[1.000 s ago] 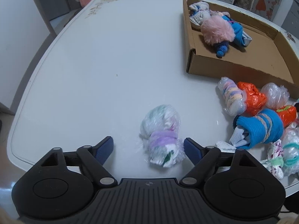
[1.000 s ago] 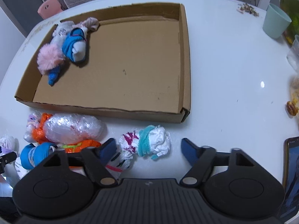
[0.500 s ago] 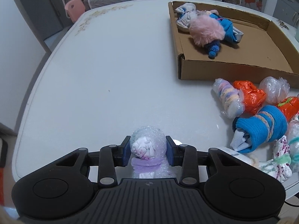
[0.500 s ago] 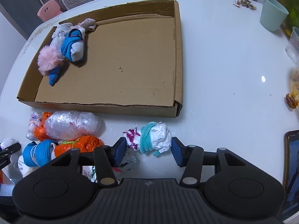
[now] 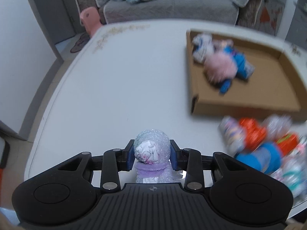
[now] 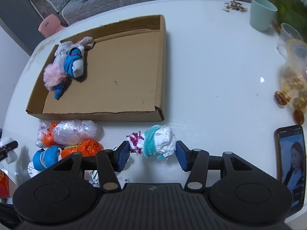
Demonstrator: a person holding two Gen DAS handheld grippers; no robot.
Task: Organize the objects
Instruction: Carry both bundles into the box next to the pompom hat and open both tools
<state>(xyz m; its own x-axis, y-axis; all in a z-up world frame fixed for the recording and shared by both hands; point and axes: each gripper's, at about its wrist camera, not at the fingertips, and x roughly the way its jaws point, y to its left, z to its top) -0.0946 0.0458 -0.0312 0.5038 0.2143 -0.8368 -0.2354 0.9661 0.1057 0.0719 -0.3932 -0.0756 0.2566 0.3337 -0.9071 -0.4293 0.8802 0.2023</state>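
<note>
My left gripper [image 5: 152,157] is shut on a plastic-wrapped white bundle with a purple band [image 5: 151,151], held above the white table [image 5: 124,88]. My right gripper [image 6: 152,154] is shut on a white bundle with a teal band [image 6: 157,142], its pads touching both ends. The cardboard tray [image 6: 161,61] holds a pink fluffy bundle [image 6: 52,75], a blue and white bundle [image 6: 73,64] and a pale grey bundle [image 6: 64,49] in its far left corner. The tray also shows in the left wrist view [image 5: 193,72].
Several wrapped bundles, orange [image 6: 84,148], clear [image 6: 74,132] and blue [image 6: 45,157], lie in front of the tray on the left. A green cup [image 6: 262,13], a clear cup [image 6: 286,37], a snack bag [image 6: 293,76] and a phone [image 6: 291,161] stand on the right.
My left gripper closed on the purple-banded bundle and lifted it; the view tilted up. My right gripper narrowed from wide open onto the teal-banded bundle.
</note>
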